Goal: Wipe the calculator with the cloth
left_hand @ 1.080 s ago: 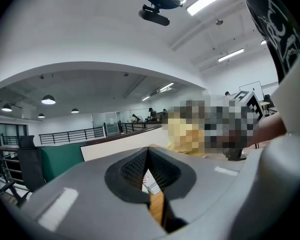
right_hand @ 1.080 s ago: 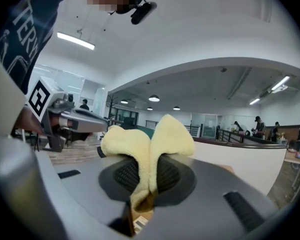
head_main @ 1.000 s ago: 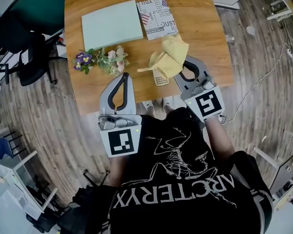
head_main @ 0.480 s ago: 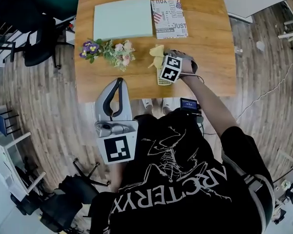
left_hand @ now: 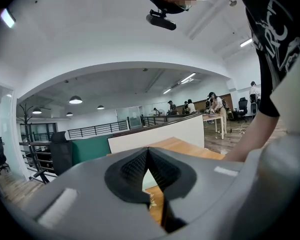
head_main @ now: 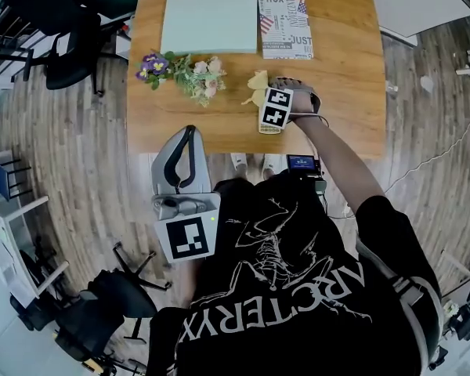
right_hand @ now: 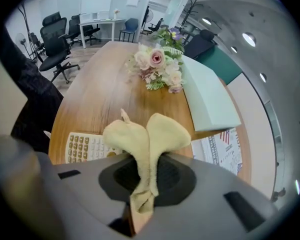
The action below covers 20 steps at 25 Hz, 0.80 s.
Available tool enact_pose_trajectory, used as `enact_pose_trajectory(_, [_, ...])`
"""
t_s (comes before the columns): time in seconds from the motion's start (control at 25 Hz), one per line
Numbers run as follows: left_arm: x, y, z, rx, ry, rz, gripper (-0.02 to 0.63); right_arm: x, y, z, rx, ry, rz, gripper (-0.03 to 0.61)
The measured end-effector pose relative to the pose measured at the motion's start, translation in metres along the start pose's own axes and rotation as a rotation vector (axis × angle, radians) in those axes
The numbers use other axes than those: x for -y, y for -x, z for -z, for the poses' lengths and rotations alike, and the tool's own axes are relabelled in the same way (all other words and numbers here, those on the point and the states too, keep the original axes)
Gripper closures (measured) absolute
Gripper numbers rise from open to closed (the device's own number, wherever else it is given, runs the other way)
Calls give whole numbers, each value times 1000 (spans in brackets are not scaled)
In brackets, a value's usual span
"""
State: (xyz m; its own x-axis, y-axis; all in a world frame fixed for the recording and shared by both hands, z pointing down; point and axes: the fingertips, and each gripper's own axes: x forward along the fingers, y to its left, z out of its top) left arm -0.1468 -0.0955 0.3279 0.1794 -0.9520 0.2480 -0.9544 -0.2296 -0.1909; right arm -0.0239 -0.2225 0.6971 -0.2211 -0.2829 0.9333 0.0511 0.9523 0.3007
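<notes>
Head view: high above, facing steeply down on tabletop (head_main: 345, 77). Right tool (right_hand: 147, 181) view: low, close, looking along tabletop toward flowers (right_hand: 160, 64). Both share flowers. Left tool (left_hand: 149, 169) view: back from flowers, off tabletop's edge, facing roughly level.

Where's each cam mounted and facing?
Left gripper view: on the left gripper, out across the office; shut jaws, person's arm.
Right gripper view: on the right gripper, along the table; jaws clamping the cloth.
Head view: on the head, steeply down at the table; torso, right arm, both grippers.
Shared: head and right gripper views both show flowers, cloth.
</notes>
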Motion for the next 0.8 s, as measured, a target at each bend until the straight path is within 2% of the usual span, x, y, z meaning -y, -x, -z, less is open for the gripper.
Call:
enact_pose_trajectory(0.16, [4,-6,0,5,26,22,604,-16,9,-3,17,8,-48,525])
enact_pose_trajectory(0.36, [12,-7,-4,18,20,47,604,-57,21,-2,28,40,-109,525])
enact_pose_trajectory(0.8, [7,-5,-1,27,40,23,604,-139,43,-8,94,-35,-224,525])
